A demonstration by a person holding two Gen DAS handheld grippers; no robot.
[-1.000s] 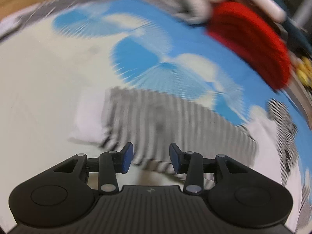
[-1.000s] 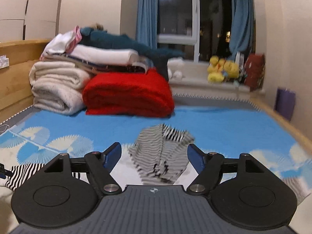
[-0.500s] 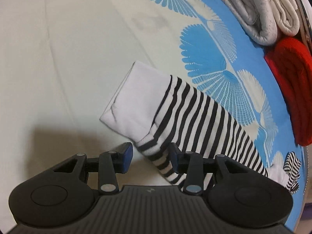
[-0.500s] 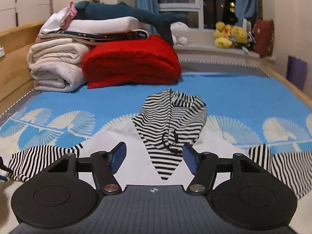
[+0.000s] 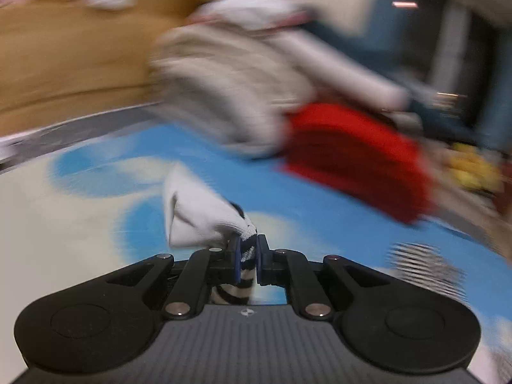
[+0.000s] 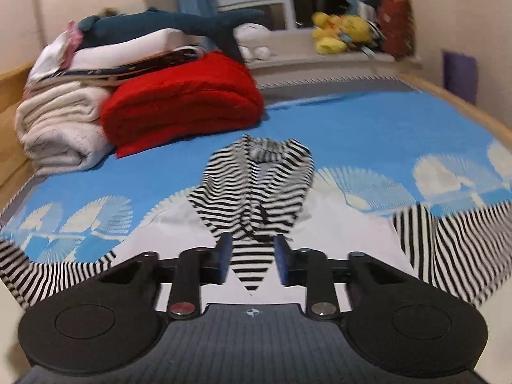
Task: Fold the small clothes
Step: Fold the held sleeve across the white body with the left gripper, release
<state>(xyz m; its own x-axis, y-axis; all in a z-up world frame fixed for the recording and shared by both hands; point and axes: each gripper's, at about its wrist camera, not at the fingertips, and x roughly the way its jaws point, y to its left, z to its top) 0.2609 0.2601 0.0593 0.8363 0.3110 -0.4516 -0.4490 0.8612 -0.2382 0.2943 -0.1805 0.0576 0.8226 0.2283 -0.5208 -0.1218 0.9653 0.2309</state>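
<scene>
Gripping now: your left tool (image 5: 248, 253) pinches the striped sleeve (image 5: 204, 220), lifted off the bed (image 6: 368, 121).
Right tool (image 6: 251, 257): spread above the striped hoodie (image 6: 256, 188).
Tip: carry the sleeve across flat.

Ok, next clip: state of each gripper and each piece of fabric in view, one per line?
left gripper: shut on the striped sleeve, lifted off the bed.
striped sleeve: white cuff end bunched, pinched between the pads.
right gripper: open, pads either side of the neckline.
striped garment: spread on the bedspread, hood crumpled, not folded.
red blanket: folded, on the bedspread.
white blankets: folded, stacked.
</scene>
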